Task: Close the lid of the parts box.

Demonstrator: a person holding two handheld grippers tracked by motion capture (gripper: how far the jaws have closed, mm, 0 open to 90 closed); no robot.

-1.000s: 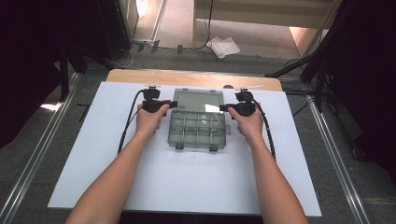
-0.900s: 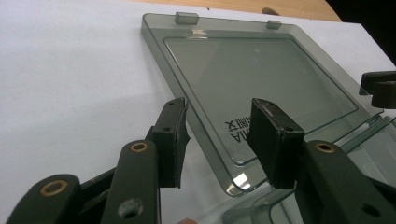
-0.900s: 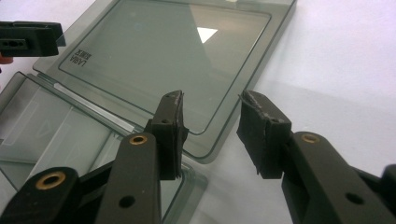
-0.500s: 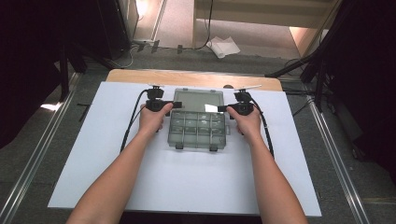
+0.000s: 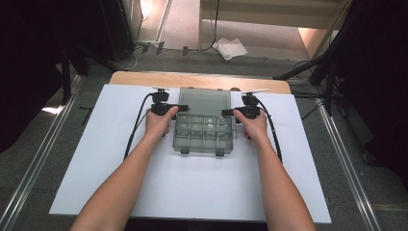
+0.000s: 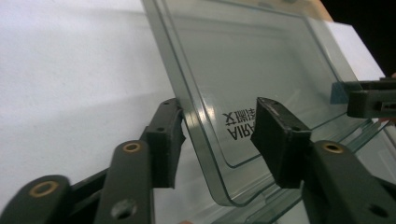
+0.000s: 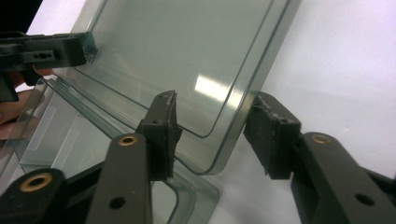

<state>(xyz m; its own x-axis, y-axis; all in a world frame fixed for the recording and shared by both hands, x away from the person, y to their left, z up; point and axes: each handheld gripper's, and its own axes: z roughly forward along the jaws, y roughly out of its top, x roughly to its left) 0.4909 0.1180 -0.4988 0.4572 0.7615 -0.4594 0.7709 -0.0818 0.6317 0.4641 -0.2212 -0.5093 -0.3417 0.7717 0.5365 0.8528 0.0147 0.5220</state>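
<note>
A clear plastic compartment box (image 5: 204,137) lies on the white sheet, its lid (image 5: 204,102) swung open toward the far side. My left gripper (image 5: 175,110) sits at the lid's left edge and my right gripper (image 5: 226,113) at its right edge. In the left gripper view the jaws of my left gripper (image 6: 219,135) straddle the lid (image 6: 243,60); they have just been closing, and a gap still shows at one pad. In the right gripper view my right gripper (image 7: 215,135) stands open around the corner of the lid (image 7: 187,51). The left gripper (image 7: 42,53) shows across the lid.
The white sheet (image 5: 192,187) covers a wooden table (image 5: 202,79) with free room in front and at both sides. Metal rails run along the floor left and right. A crumpled paper (image 5: 231,48) lies on the floor beyond. Dark stands flank the table.
</note>
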